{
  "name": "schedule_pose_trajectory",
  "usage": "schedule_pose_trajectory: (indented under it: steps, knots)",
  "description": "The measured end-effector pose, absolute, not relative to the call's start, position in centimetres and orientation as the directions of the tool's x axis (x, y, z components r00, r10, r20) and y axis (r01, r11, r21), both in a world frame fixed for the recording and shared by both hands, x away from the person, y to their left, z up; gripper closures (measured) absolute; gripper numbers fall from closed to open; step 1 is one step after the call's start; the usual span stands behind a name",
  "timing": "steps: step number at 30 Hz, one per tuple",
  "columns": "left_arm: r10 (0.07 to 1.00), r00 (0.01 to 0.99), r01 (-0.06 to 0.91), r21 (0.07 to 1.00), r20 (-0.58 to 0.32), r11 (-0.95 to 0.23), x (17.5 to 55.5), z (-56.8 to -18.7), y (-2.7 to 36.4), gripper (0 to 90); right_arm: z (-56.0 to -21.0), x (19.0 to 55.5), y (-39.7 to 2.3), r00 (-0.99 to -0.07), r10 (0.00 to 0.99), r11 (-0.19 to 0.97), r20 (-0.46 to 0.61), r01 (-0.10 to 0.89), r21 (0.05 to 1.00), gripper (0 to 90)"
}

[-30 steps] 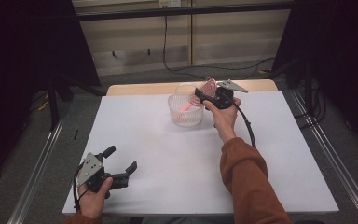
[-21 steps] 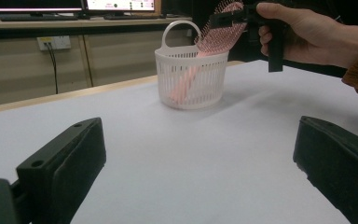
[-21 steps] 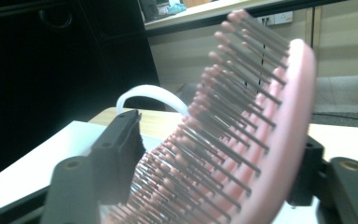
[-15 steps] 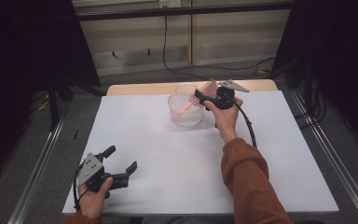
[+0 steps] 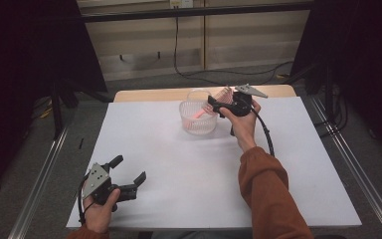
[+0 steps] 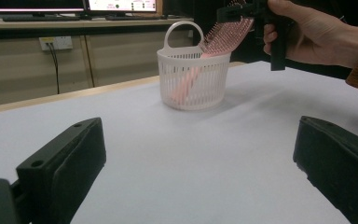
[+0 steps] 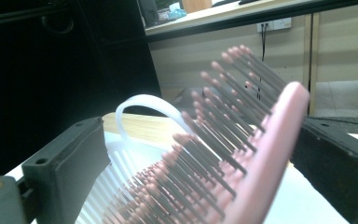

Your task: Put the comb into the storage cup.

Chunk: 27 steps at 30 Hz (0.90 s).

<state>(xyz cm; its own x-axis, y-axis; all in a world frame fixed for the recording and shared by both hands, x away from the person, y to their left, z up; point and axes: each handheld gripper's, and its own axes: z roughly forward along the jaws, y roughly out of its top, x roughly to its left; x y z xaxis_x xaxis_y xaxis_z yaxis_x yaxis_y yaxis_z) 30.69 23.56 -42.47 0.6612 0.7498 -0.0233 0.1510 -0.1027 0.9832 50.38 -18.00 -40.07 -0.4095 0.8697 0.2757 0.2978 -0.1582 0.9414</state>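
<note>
A pink hairbrush (image 5: 222,93) stands handle-down in a white slotted basket (image 5: 199,124) at the table's far middle, its bristled head leaning out over the rim. My right gripper (image 5: 219,99) is at that head. Its jaws have just been opening and now stand wide, with the brush (image 7: 261,163) between them and leaning toward the right-hand jaw. The basket's handle (image 7: 144,105) arches behind the bristles. My left gripper (image 5: 128,169) rests open on the table's near left corner with nothing between its fingers, facing the basket (image 6: 193,79) and brush (image 6: 226,39).
A white sheet (image 5: 189,184) covers the table, with a strip of bare wood (image 5: 144,94) along the far edge. Metal rails (image 5: 40,179) run along both sides. Black curtains and a cabled wall stand behind.
The right gripper's jaws stand a little wider around the brush head. Both hands have kept their places.
</note>
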Motion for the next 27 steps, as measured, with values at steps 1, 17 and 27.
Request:
schedule_pose_trajectory:
  steps: [1, 17, 27]
  knots:
    - [0.75, 0.661, 0.153, 0.983, -0.024, -0.103, 30.7, -42.5, 23.6, 2.4, -40.0, 50.3, -18.0, -0.412, 0.868, -0.159, 0.277, 0.298, 0.941, 1.9]
    - [0.765, 0.643, 0.156, 0.984, -0.035, -0.085, 30.9, -42.4, 23.7, 2.4, -38.7, 49.3, -18.1, -0.418, 0.886, -0.099, 0.202, 0.254, 0.962, 0.1]
    - [0.767, 0.641, 0.152, 0.985, -0.038, -0.078, 30.8, -42.3, 24.0, 2.4, -38.3, 48.6, -18.1, -0.429, 0.889, -0.055, 0.157, 0.24, 0.969, 0.0]
